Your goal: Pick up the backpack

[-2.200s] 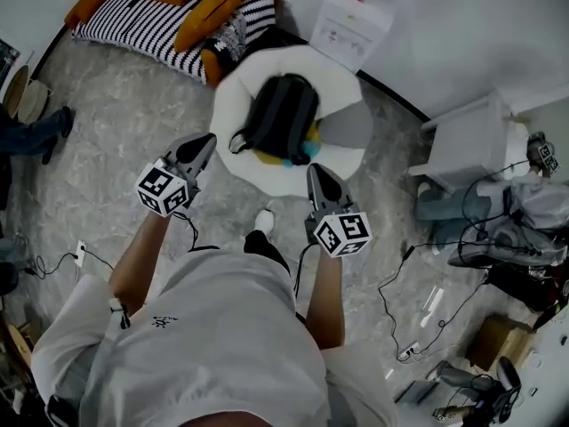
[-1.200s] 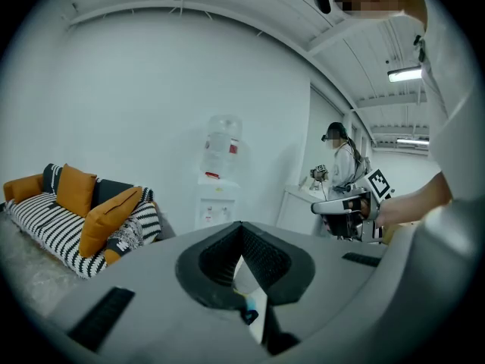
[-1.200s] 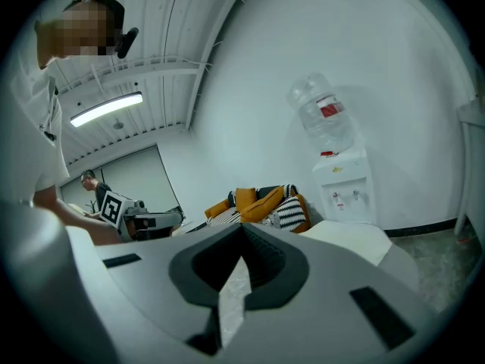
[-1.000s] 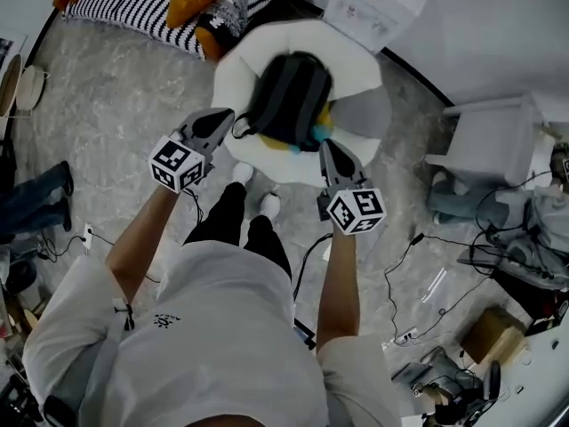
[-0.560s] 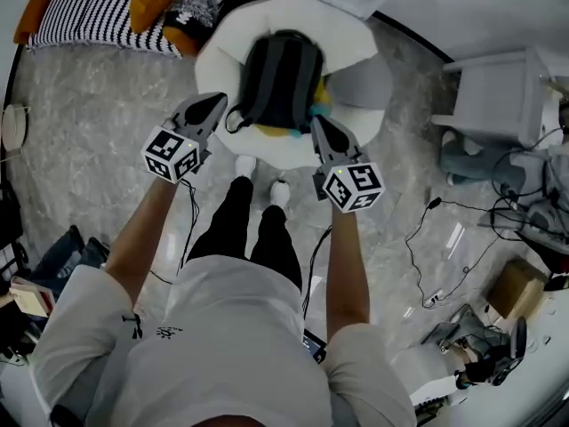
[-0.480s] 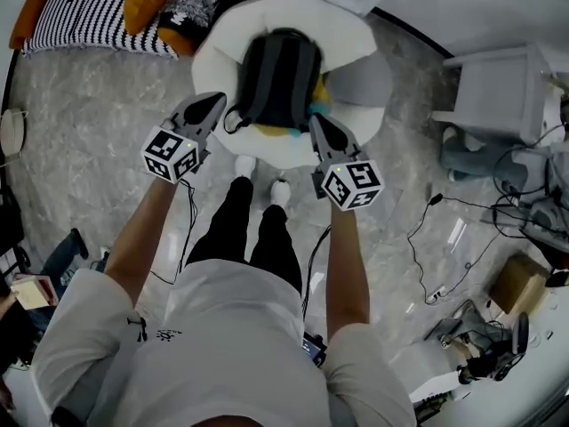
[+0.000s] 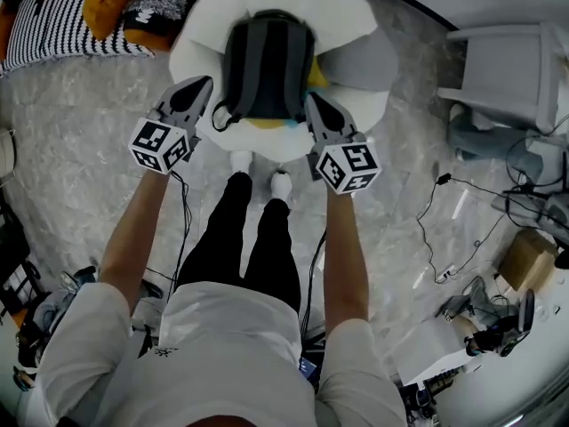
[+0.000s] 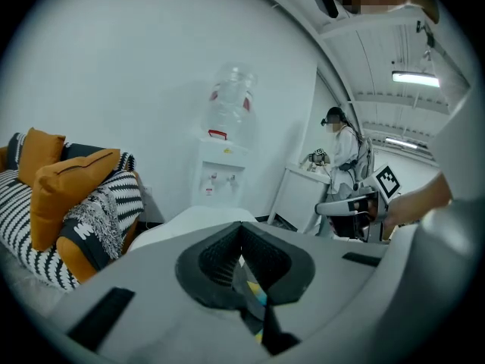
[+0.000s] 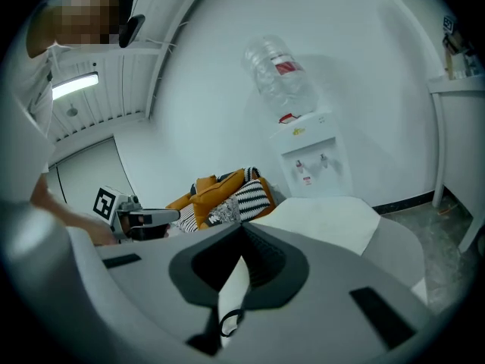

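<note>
A dark grey backpack (image 7: 264, 65) lies on a round white cushioned seat (image 7: 356, 25), with something yellow and teal under its near end. My left gripper (image 7: 201, 85) is shut and empty, its tip just left of the backpack's near corner by a black strap loop. My right gripper (image 7: 312, 100) is shut and empty too, its tip at the backpack's near right corner. In the left gripper view the closed jaws hide the backpack, leaving a yellow-teal sliver (image 8: 259, 297). In the right gripper view a black strap loop (image 9: 229, 324) shows against the white seat (image 9: 326, 214).
Striped sofa with orange cushions (image 7: 53, 25) at far left. Water dispenser (image 8: 223, 174) behind the seat. White side table (image 7: 507, 60) at right, cables (image 7: 444, 229) and a cardboard box (image 7: 526, 261) on the floor. My white shoes (image 7: 260, 173) stand before the seat. A person (image 8: 345, 146) stands beyond.
Both grippers have come down and forward together, from in front of the seat to either side of the backpack's near end. Their jaws stayed shut throughout.
</note>
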